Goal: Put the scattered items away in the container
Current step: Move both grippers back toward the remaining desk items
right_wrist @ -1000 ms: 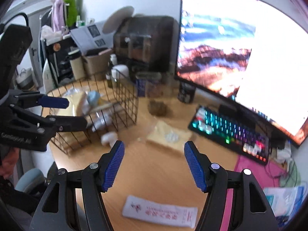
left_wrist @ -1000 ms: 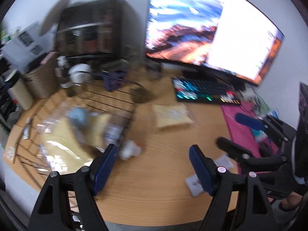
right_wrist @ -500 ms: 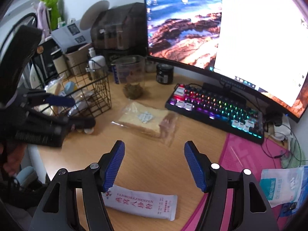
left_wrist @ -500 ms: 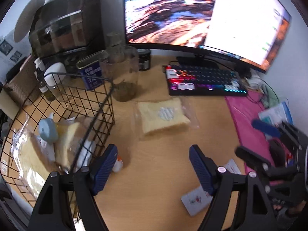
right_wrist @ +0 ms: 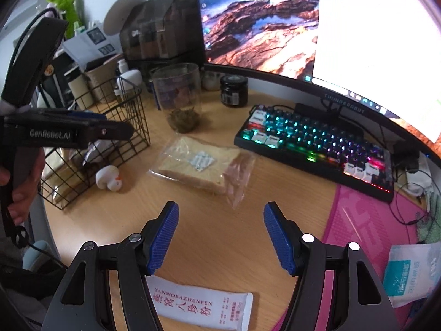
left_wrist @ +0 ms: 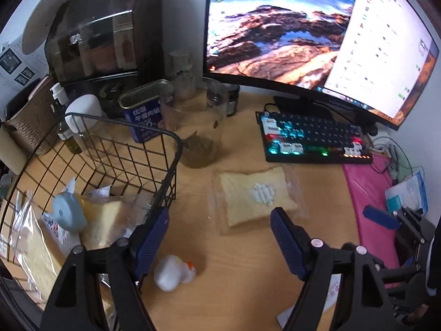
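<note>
Left wrist view: left gripper [left_wrist: 219, 227] hangs released over bare wood of the pale wooden counter [left_wrist: 248, 289], nothing between its blue pads.
Landmark: black wire basket [left_wrist: 121, 149], at the counter's left side.
Basket contents: bagged slices of bread [left_wrist: 102, 220], a pale blue whale-shaped toy [left_wrist: 67, 211] and crumpled clear wrappers.
White toy duck with an orange beak [left_wrist: 173, 273]: on the counter just outside the basket's near corner, close beside the left gripper's left finger, not touching it as far as can be told.
Clear plastic bag holding one slice of bread and a white sachet [left_wrist: 253, 195]: flat on the counter, right of the basket, apart from it.
Clear glass jar with brown dregs [left_wrist: 197, 127]: behind the bread bag, just right of the basket's far corner.
Right wrist view: right gripper [right_wrist: 219, 235] released, holding nothing, above bare counter on the near side of the bread bag.
White sachet printed with red characters [right_wrist: 201, 306]: well right of the basket, at the counter's near edge, partly under the right gripper's left finger.
Backlit keyboard [right_wrist: 311, 143]: far right of the basket, before a curved monitor [right_wrist: 303, 24].
</note>
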Tool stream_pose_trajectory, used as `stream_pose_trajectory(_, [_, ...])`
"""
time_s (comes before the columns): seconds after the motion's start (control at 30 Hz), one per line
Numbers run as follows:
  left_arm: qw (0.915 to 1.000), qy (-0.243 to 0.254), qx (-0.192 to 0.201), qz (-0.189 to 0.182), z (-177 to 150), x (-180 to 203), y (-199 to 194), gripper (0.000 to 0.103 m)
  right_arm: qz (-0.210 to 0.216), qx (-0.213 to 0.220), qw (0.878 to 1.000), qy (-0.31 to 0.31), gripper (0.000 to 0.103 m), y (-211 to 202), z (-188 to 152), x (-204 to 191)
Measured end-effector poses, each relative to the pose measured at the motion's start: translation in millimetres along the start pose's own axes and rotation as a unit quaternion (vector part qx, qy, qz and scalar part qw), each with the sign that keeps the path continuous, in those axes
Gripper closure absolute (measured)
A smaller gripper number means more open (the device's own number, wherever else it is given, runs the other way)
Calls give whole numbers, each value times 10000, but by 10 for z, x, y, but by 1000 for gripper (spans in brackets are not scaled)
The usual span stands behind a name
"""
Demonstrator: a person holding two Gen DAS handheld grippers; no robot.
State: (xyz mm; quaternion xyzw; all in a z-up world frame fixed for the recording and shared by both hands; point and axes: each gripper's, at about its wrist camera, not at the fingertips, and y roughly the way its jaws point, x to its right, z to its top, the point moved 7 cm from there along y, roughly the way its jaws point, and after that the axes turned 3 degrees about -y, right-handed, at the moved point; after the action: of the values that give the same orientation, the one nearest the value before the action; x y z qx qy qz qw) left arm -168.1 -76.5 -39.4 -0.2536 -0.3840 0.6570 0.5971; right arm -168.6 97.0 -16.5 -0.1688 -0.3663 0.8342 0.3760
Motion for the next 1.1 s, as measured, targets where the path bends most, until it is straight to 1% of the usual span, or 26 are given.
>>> stream_pose_trajectory(0.07, [10000, -72, 25, 26, 47, -48, 28, 23, 76, -17, 10000, -62, 37, 24, 0, -23])
stream_pose_trajectory(0.17, [9999, -131, 24, 88, 115, -121, 81, 23, 80, -31, 9999, -55, 37, 43, 8, -14])
stream_pose_trajectory(0.37, [9993, -191, 13, 322, 182, -232, 139, 23, 52, -83, 9999, -23, 37, 77, 9, 37])
stream_pose_trajectory(0.43, [9994, -153, -117, 294, 115, -189, 125, 23, 54, -86, 9999, -29, 37, 83, 17, 45])
stream_pose_trajectory(0.5, [9995, 11, -231, 201, -22, -90, 82, 23, 60, -76, 9999, -34, 37, 83, 30, 43])
stream_pose_trajectory(0.63, [9973, 403, -443, 419, -375, 52, 79, 23, 101, -37, 9999, -71, 37, 75, 45, 2])
stream_pose_trajectory(0.77, [9958, 460, -548, 568, -595, 44, 151, 23, 153, -45, 9998, -134, 37, 94, 33, -75])
stream_pose_trajectory(0.83, [9955, 425, -607, 584, -670, 23, 199, 23, 193, -58, 9996, -187, 37, 98, 18, -121])
stream_pose_trajectory(0.9, [9952, 437, -618, 626, -715, 11, 242, 23, 228, -65, 9995, -219, 37, 103, -3, -158])
stream_pose_trajectory(1.0, [9940, 421, -637, 783, -767, -46, 330, 23, 259, -105, 9994, -214, 37, 132, -55, -174])
stream_pose_trajectory(1.1, [9940, 381, -641, 801, -788, -82, 391, 23, 267, -163, 9993, -193, 37, 164, -99, -153])
